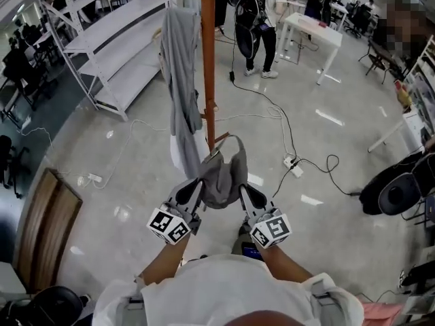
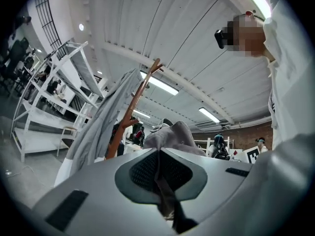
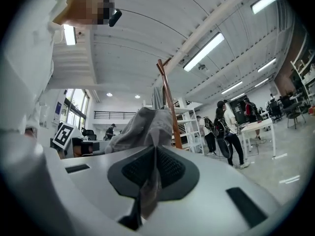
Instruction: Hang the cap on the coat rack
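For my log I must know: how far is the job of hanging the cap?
Done: left gripper and right gripper are each shut on the cap, held up between them. In hand: it is held close to the rack. Left: it is not yet hung there.

Bright, even light from ceiling strip lamps (image 3: 204, 52); glare patches on the glossy floor (image 1: 329, 117); gripper views bend and darken at edges

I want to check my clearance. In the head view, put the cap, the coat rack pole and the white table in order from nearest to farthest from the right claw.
1. Cap: clamped in the right claw itself.
2. Coat rack pole: just ahead, slightly left.
3. White table: far ahead, to the right.
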The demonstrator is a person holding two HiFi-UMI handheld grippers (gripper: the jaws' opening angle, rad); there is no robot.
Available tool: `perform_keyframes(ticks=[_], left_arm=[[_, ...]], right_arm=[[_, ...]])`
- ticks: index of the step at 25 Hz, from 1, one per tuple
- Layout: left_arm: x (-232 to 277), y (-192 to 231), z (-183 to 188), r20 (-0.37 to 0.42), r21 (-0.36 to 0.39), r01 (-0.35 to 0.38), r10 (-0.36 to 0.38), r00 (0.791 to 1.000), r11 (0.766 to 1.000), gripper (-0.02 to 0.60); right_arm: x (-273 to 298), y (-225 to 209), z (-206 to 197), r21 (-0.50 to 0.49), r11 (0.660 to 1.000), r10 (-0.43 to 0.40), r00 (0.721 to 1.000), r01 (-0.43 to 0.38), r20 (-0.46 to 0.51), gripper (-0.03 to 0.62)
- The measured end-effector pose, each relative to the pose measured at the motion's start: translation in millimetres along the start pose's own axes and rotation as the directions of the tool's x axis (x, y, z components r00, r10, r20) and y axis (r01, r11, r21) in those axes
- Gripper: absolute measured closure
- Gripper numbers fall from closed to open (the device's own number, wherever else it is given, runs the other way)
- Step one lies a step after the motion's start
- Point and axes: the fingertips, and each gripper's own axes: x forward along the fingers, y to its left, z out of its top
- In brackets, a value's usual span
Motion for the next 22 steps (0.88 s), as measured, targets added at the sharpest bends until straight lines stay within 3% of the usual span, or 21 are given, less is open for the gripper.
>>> perform_keyframes(ticks=[11,22], left_arm=[[91,-3,43,0.098,0.128,-0.124,0.112,0.989,0.984,0.554],[135,-15,63,0.212,0.223,-0.247,0.2,0.957,0.943,0.555]], right_arm=[[53,-85,52,-0.052,0.979,0.199,0.976,-0.195,0.085,0.563],[71,-125,78,-0.056,0.925,0.379,0.913,-0.375,0.153,0.563]])
